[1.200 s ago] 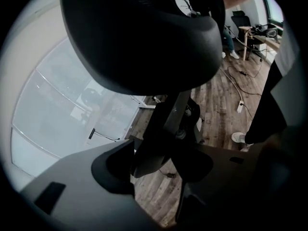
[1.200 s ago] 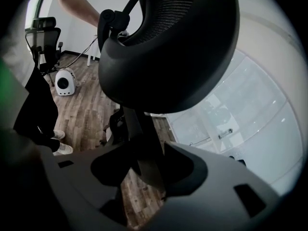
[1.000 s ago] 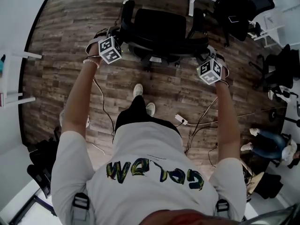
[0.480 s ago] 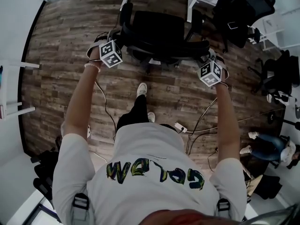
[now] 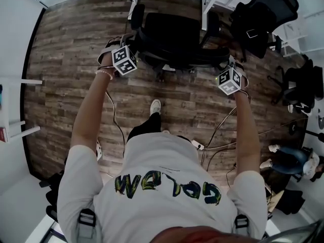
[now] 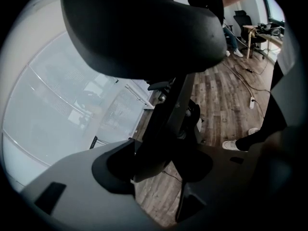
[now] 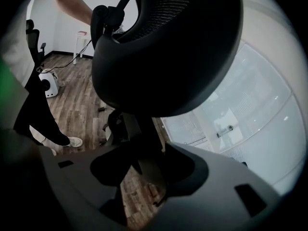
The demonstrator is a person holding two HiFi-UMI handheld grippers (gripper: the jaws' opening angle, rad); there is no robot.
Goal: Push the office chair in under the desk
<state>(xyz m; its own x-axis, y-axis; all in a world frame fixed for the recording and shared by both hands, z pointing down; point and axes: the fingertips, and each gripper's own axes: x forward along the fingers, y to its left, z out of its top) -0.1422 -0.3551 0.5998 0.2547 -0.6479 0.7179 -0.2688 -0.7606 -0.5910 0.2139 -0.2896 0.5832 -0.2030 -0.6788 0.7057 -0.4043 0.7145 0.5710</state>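
Black office chair (image 5: 172, 28) with a flat seat and a curved mesh backrest (image 7: 183, 42) stands on the brown wood-plank floor (image 5: 66, 65), straight ahead of the person. Its seat is turned toward the white desk (image 5: 205, 14), whose legs flank it at the far edge of the head view. The front of the seat looks to be just between those legs while the backrest is out in the room, so the push seems only partly done.

A chair of this kind is likely fairly heavy yet easy to roll on its base. It will probably swivel or veer if pressed harder on one side. The mesh would give under pressure, so the stiff rim and struts of the backrest are the sound places to hold. One hold at each side, at equal height, should send the force evenly forward.

That is how it is taken here. The left gripper (image 6: 159, 160) is closed on the dark frame at the backrest's left edge, where a black strut runs down between its two grey jaws and fills the gap. The right gripper (image 7: 144, 165) is clamped likewise on the right edge, with a strut wedged between its jaws beneath the bulging mesh. Both pairs of jaws stand wide, seemingly because the frame is thick. The person's arms reach out nearly straight behind them.
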